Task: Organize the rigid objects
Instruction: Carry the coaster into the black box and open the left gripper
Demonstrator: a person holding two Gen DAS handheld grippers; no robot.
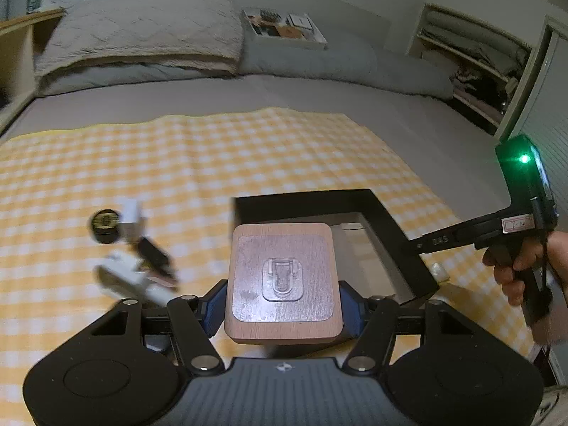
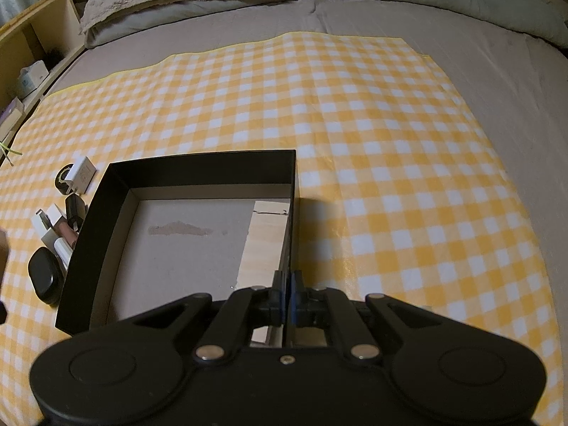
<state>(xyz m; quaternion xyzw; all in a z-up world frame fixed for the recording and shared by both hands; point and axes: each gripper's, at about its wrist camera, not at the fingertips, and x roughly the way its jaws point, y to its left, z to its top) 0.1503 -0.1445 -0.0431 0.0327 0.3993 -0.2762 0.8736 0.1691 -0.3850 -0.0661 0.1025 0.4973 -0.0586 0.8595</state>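
My left gripper [image 1: 282, 310] is shut on a square wooden block [image 1: 284, 280] with a clear stick-on hook on its face, and holds it above the near-left part of the black box [image 1: 390, 227]. The blue pads [image 1: 213, 310] press on the block's two sides. My right gripper [image 2: 291, 294] is shut on the right wall of the black box [image 2: 198, 170], whose grey floor is bare. In the left wrist view the right gripper [image 1: 419, 245] reaches in from the right, held by a hand [image 1: 511, 273].
Small items lie left of the box on the yellow checked cloth [image 2: 355, 124]: a white charger [image 2: 83, 174], a round black tin [image 1: 104, 225], a black oval case [image 2: 44, 280] and white pieces. Pillows [image 1: 142, 32] and a tray of items [image 1: 284, 26] lie at the bed's head.
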